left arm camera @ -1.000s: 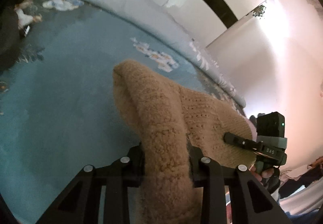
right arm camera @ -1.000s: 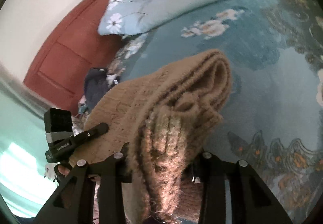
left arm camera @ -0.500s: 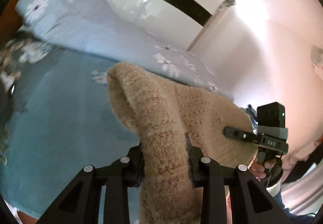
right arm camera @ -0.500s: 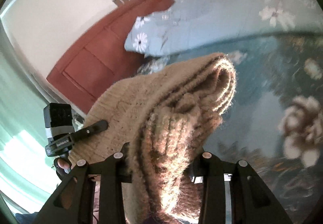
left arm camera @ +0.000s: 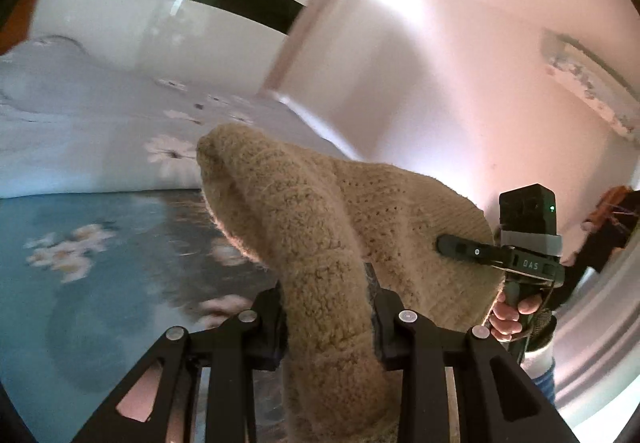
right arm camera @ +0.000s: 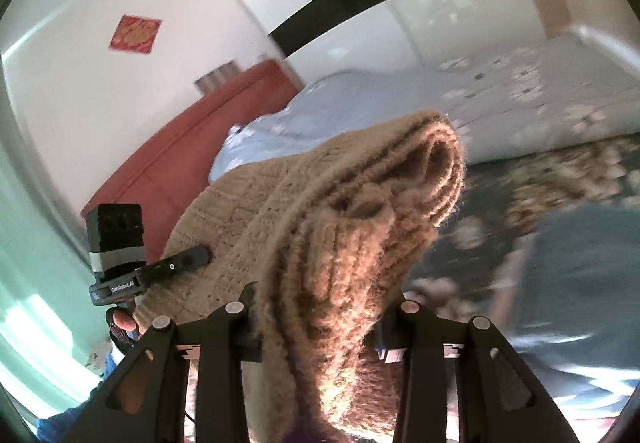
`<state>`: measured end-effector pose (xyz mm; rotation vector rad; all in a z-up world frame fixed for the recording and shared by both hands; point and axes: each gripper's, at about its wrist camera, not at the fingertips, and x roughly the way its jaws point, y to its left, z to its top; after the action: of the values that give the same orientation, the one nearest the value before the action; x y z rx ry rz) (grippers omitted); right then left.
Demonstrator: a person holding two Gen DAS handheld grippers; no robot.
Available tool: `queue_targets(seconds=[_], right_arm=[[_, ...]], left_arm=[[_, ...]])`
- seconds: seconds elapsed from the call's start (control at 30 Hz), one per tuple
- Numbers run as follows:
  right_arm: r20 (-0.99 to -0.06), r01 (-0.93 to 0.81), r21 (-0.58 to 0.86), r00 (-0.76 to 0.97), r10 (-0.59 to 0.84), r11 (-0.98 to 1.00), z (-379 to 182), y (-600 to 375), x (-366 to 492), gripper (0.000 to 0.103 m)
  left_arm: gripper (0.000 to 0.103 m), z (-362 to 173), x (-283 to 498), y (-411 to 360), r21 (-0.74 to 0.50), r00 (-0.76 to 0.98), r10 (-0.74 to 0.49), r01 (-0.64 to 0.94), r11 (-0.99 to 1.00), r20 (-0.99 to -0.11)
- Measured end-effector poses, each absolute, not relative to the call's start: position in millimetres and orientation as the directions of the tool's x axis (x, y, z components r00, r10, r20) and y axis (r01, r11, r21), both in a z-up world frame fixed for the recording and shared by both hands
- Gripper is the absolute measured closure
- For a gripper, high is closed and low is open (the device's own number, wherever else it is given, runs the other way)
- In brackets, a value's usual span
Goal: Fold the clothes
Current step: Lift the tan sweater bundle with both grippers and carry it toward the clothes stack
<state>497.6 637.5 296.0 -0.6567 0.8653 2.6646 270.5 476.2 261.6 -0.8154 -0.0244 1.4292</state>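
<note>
1. We hold the tan knitted sweater [left arm camera: 320, 243] in the air above the bed [left arm camera: 80, 263], one end in each tool.
2. Our left tool [left arm camera: 326, 319] is clamped on a thick bunched fold; our right tool [right arm camera: 328, 327] pinches the other gathered end.
3. Gripping both ends keeps the layers together, we judge, so the fold stays aligned.
4. The pale floral quilt [right arm camera: 500, 103] lies beyond, well apart from the sweater.

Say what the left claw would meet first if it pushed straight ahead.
Probably the pale floral quilt heaped beyond the teal bedspread; depth is unclear. The left claw is itself clamped on the tan knit sweater.
</note>
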Motion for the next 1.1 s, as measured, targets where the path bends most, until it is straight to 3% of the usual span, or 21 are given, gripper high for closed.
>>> queue_targets(seconds=[0.47,0.73,0.93,1.1], right_arm=[[-0.563,-0.604,0.490,-0.770,0.301,-0.629,297.2,763.4,645.4,0.064],[-0.620,-0.662,0.579,-0.736,0.270,-0.476,216.8,800.9,684.9,0.061],[-0.542,-0.598,0.672,-0.799,0.260,-0.436,184.7,810.1,706.0,0.060],[-0.537,-0.599,0.666,-0.799,0.271,-0.445,191.6,799.9,706.1,0.056]], left_arm=[[0.070,244.7,359.6,658.9,-0.565,0.378,0.807,-0.822,0.067,-0.454],[0.068,170.7,373.2,687.3,-0.654,0.445,0.734,-0.756,0.002,-0.513],[0.067,176.8,387.3,681.8,-0.588,0.408,0.728,-0.809,0.009,-0.551],[0.058,182.8,388.7,681.7,-0.544,0.380,0.729,-0.839,0.013,-0.570]])
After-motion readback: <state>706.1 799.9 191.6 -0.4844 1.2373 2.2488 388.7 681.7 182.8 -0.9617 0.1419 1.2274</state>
